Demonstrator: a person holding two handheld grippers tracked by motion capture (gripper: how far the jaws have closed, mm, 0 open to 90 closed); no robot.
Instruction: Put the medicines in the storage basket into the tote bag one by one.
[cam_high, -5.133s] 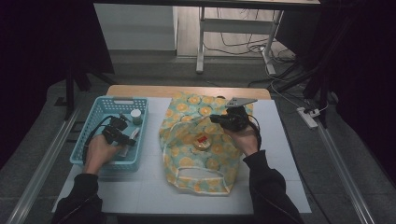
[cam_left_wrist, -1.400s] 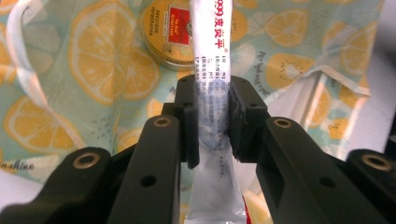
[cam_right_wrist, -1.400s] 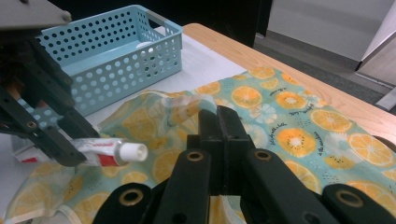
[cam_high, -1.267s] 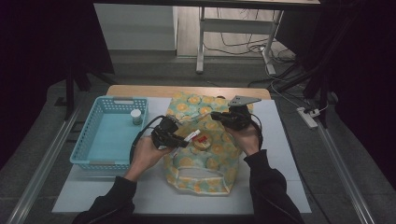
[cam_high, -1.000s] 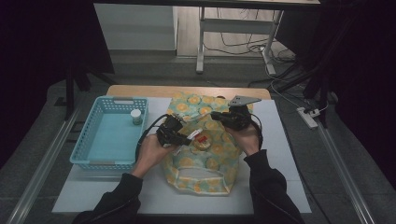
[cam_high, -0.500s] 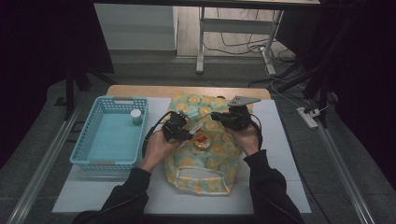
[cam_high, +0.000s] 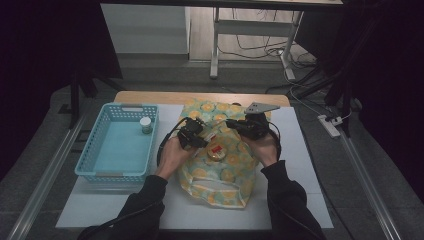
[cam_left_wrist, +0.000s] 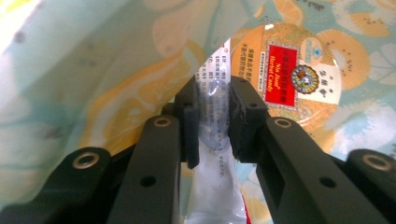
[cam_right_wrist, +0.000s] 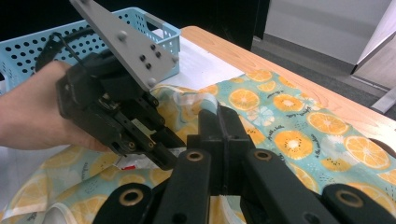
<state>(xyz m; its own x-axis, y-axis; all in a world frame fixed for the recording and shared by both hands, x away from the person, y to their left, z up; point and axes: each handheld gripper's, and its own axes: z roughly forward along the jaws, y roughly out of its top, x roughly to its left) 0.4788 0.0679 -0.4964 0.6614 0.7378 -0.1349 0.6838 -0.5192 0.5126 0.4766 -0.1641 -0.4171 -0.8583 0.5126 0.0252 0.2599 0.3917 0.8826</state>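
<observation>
My left gripper (cam_left_wrist: 214, 122) pinches a flat white plastic sachet (cam_left_wrist: 215, 182) at the mouth of the orange-print teal cloth bag (cam_high: 220, 150), just above a round gold tin with a red label (cam_left_wrist: 289, 70) lying inside. My right gripper (cam_right_wrist: 219, 135) is clamped on the bag's upper edge, holding it lifted.

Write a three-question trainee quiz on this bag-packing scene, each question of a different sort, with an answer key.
1. True or false: the left gripper is shut on a white sachet.
2. What does the right gripper pinch? A) the basket rim B) the orange-print bag's edge C) a cable
3. Which item stands in the blue basket?

Key: 1 true. 2 B, the orange-print bag. 3 A small white-capped bottle.
</observation>
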